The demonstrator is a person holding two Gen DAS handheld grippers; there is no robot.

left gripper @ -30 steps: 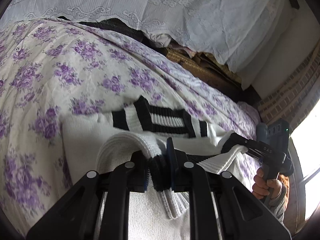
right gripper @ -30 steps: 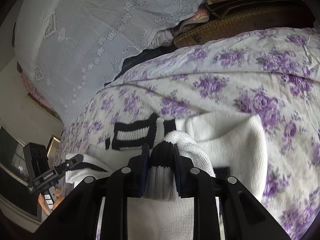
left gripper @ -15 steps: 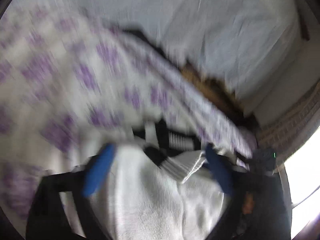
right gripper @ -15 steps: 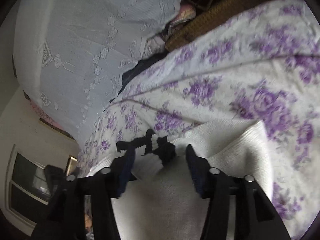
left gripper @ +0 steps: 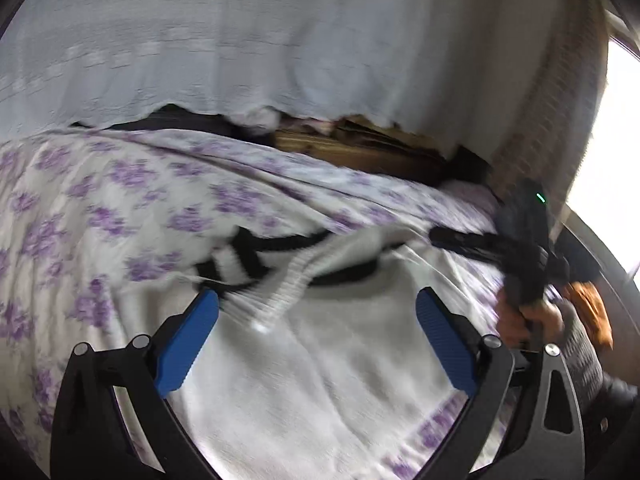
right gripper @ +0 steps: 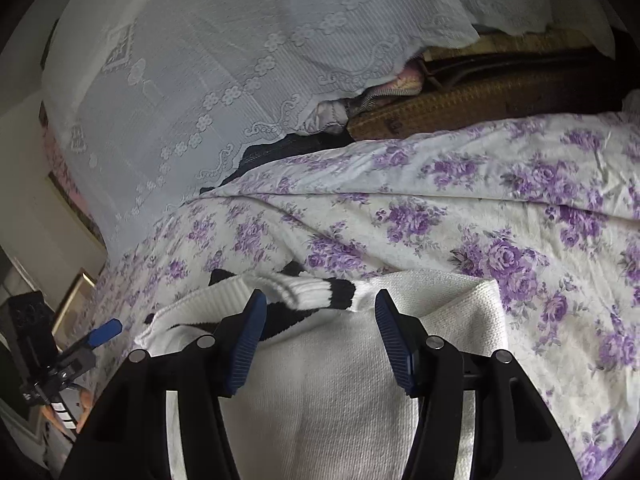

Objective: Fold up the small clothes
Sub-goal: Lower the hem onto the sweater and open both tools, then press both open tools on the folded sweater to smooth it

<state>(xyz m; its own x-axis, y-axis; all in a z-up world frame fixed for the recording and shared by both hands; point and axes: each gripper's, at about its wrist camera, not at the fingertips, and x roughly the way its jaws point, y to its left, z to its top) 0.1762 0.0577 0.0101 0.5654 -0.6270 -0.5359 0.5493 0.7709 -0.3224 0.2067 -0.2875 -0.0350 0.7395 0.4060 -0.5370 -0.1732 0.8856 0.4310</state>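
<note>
Jaws apart, white sweater [right gripper: 328,392] lies flat, striped collar [right gripper: 320,300] pointing away.

Ribbed knit sweater [right gripper: 320,392], matt cotton bedsheet [right gripper: 440,208]

The left gripper [left gripper: 318,304] points downward, jaws spread wide, nothing pinched. The right gripper [right gripper: 320,310] also tilts down, jaws about half apart and empty. In the left view, the right hand [left gripper: 532,316] grips its handle at 3 o'clock.
</note>
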